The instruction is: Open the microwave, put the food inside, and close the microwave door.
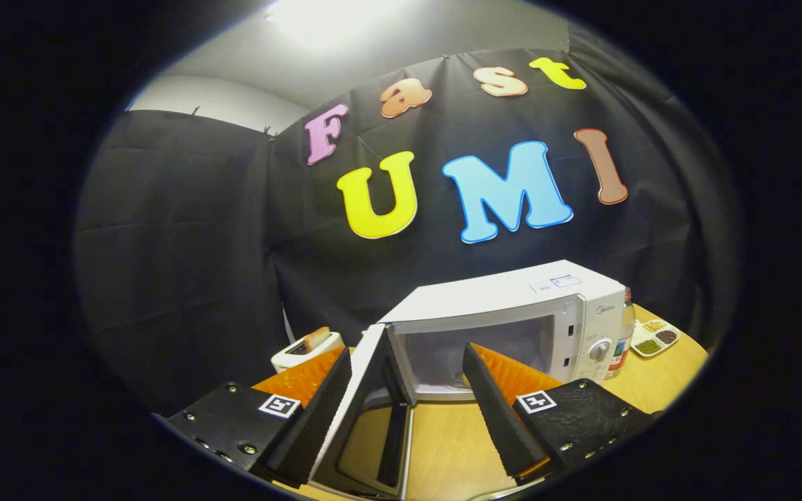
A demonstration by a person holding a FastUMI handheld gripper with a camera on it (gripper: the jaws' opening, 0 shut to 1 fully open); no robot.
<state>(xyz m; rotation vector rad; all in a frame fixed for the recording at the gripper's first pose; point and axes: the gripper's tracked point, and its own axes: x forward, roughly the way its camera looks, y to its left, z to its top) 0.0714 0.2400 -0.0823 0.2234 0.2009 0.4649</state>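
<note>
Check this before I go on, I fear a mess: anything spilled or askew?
Nothing stands out. The microwave sits upright on the table, its door swung open between the open claw fingers; no spill visible.

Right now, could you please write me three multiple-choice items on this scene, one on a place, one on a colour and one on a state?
1. Where does the toaster stand?
A. on top of the microwave
B. beside the microwave, on the side where its door is hinged
C. inside the microwave

2. What colour is the microwave's body?
A. white
B. red
C. black

3. How is the microwave door?
A. shut
B. swung open
C. taken off

Answers:
1. B, it sits on the table past the open door's hinge side.
2. A, top and control panel are white.
3. B, the door stands out toward the open claw, between its fingers, with the cavity showing.
</note>
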